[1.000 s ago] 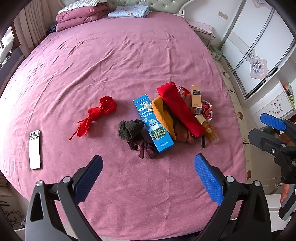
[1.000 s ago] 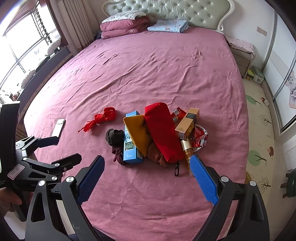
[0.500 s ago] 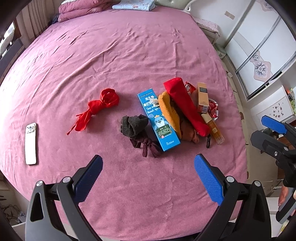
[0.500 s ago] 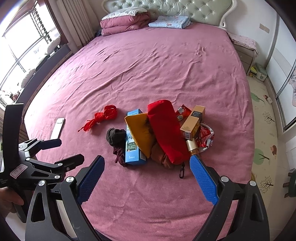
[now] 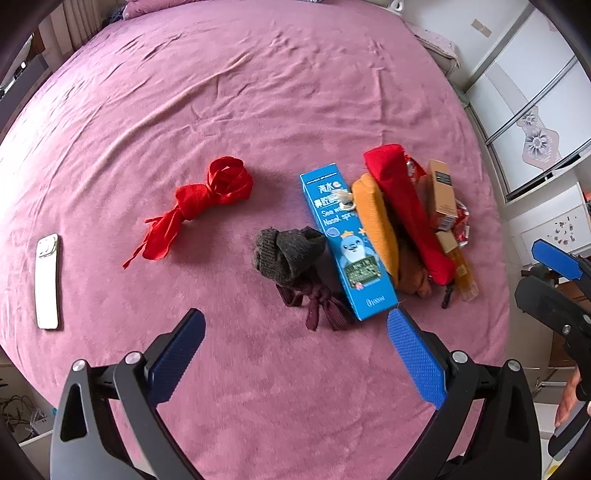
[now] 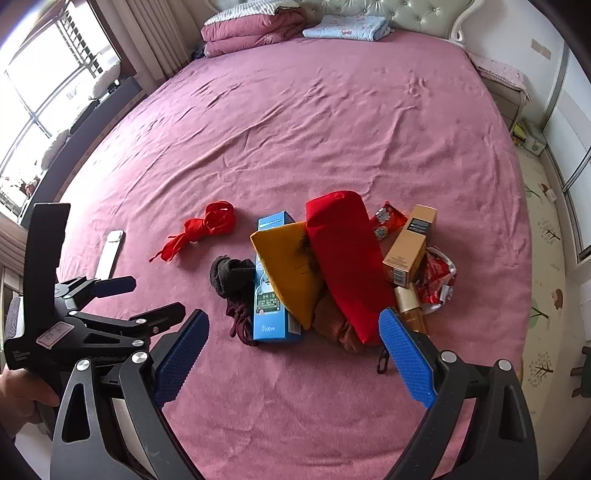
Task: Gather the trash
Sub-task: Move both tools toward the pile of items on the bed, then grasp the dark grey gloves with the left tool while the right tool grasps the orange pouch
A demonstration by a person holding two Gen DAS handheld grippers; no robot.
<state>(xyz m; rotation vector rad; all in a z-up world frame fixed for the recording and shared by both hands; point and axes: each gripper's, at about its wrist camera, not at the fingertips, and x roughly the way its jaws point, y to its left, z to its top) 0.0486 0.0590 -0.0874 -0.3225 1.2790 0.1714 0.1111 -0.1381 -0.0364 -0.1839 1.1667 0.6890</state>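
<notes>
A pile lies on the pink bed: a blue nasal-spray box (image 5: 345, 243) (image 6: 271, 280), a tan carton (image 5: 440, 194) (image 6: 408, 245), a crumpled red wrapper (image 6: 436, 278) (image 5: 461, 221), an amber bottle (image 5: 461, 273), and red (image 6: 345, 258) and orange (image 6: 291, 266) cloth pouches. A dark sock (image 5: 288, 254) and a red ribbon (image 5: 195, 206) lie left of it. My left gripper (image 5: 295, 356) is open and empty just short of the sock. My right gripper (image 6: 293, 356) is open and empty in front of the pile.
A white phone (image 5: 47, 280) lies near the bed's left edge. Folded bedding (image 6: 255, 26) sits at the headboard. A wardrobe (image 5: 535, 110) and a patterned floor mat (image 6: 543, 258) are right of the bed.
Both grippers have moved forward towards the pile, which now looks larger and nearer. Both stay open and empty. Nothing on the bed has moved.
</notes>
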